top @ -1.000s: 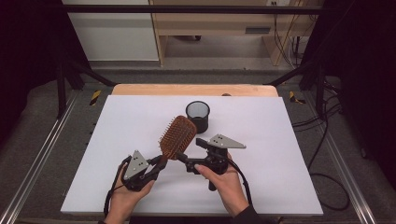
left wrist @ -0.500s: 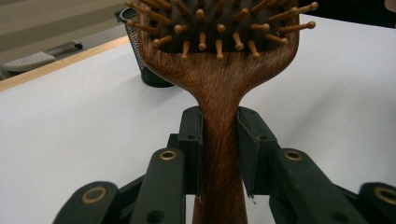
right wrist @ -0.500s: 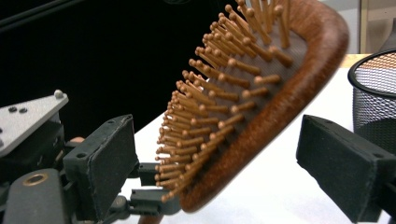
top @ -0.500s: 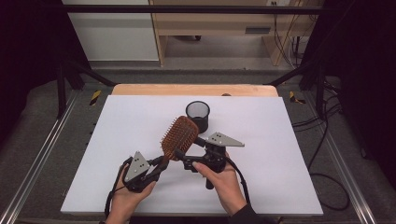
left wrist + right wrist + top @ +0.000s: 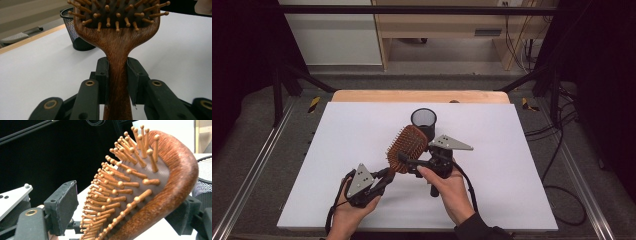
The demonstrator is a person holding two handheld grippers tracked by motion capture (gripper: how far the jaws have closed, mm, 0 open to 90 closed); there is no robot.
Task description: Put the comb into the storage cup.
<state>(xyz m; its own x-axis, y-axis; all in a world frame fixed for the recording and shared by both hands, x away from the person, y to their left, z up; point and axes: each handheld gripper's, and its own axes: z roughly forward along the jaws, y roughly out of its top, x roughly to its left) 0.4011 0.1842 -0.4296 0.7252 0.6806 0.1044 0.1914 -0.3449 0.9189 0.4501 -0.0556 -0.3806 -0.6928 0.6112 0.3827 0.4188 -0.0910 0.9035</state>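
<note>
Handover, frame centre: left gripper point(image 5: 384, 178) fingers pinch the hairbrush point(image 5: 407, 148) handle; right gripper point(image 5: 408, 164) fingers, just closing, straddle its head unpressed. Seat them before releasing.

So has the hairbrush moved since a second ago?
Barely. The hairbrush stands where it did, its head just short of the mesh cup. The left gripper holds its handle.

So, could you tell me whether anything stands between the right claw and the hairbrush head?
Nothing visible does. The right claw already straddles the hairbrush head, pads not yet pressing; the left claw clamps its handle.
</note>
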